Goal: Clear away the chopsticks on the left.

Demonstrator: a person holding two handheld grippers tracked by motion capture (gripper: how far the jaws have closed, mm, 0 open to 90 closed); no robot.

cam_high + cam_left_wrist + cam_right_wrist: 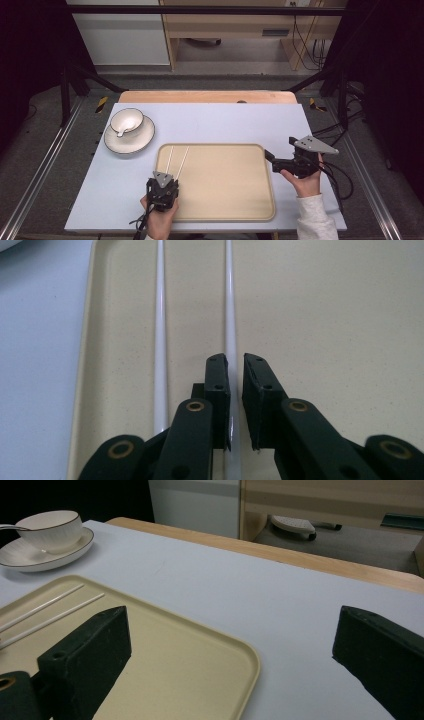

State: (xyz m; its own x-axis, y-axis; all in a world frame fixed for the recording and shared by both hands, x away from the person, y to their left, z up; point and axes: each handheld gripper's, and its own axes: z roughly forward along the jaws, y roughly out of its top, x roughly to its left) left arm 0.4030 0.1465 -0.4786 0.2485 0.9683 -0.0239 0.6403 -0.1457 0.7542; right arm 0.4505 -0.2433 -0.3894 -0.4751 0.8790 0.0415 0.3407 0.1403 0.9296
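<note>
Left gripper view has the left gripper (236, 365) narrowly astride a thin, slippery chopstick (229, 300) near the tray's (85, 365) left edge; grip mid-shaft.

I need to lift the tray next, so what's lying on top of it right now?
Two white chopsticks lie side by side in the left part of the beige tray. The left claw straddles one of them, hiding their near ends in the high view. The visible rest is bare.
</note>
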